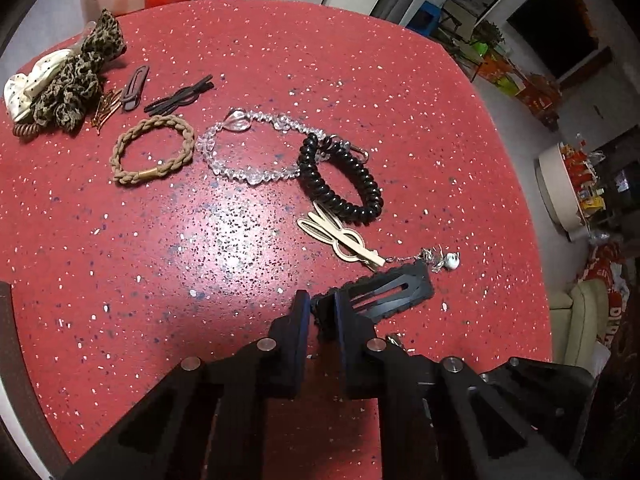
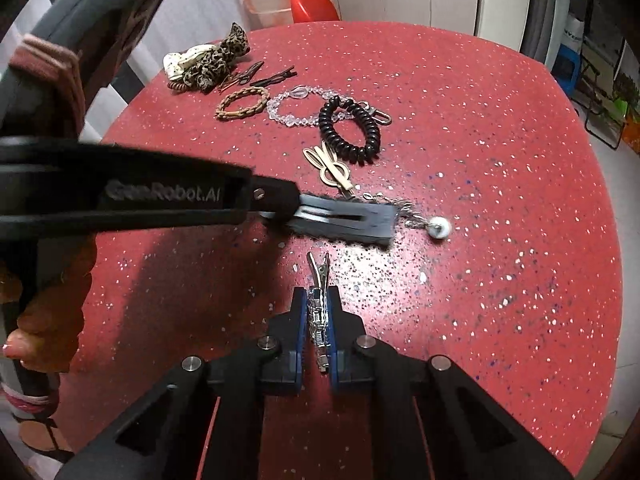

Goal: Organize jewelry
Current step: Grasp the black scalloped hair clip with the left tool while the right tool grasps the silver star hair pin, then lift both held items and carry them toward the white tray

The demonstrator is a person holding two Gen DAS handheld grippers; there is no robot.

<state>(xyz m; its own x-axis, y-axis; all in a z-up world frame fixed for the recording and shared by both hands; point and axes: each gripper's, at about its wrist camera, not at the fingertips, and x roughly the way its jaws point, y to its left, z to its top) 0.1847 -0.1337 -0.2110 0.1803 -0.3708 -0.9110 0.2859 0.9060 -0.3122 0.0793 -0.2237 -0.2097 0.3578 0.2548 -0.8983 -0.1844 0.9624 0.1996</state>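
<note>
The left gripper is clamped on one end of a black rectangular hair clip, just above the red table near its middle. The right gripper pinches a silver alligator clip toward the near edge, its tip pointing at the black clip.

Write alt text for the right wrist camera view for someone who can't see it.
The right tool is shut on a silver metal hair clip above a red speckled round table. Beyond it, the left tool grips a flat black rectangular snap clip; bracelets, hair ties and scrunchies lie farther back.
</note>
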